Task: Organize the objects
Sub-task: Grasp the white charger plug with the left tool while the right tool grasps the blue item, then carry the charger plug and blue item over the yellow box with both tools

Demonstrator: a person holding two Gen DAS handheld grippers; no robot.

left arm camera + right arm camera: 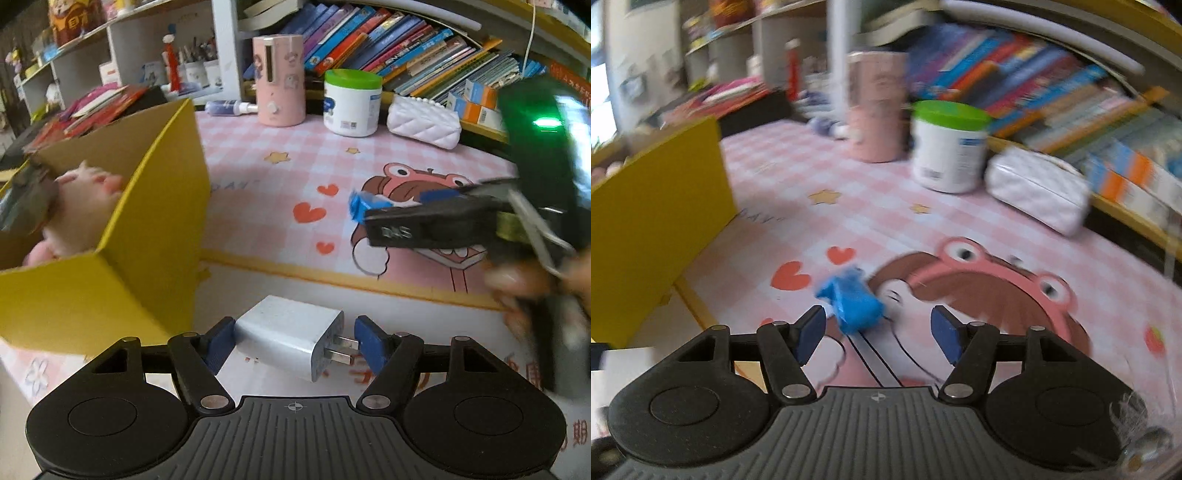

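While the white charger sits between the jaws of your left gripper, bring it toward the yellow box with the wrist steady, because the hold looks loose: the left pad lies against the charger's back end, but the right pad stands at the tips of the prongs, and I cannot tell whether it presses them. Squeeze a little more before you carry it over the box's near wall, and let go only once the charger is above the opening, beside the pink plush toy already lying inside. The charger is just to the right of the yellow box, close to its near corner. Farther right of the box, your right gripper has its jaws apart, clamped on nothing. The small blue object lies on the pink checked surface just ahead of the jaws and toward the left one, not yet between the pads; slide forward and shift slightly left so it centres before you close. Beyond the box stand the pink cylinder and the green-lidded jar.
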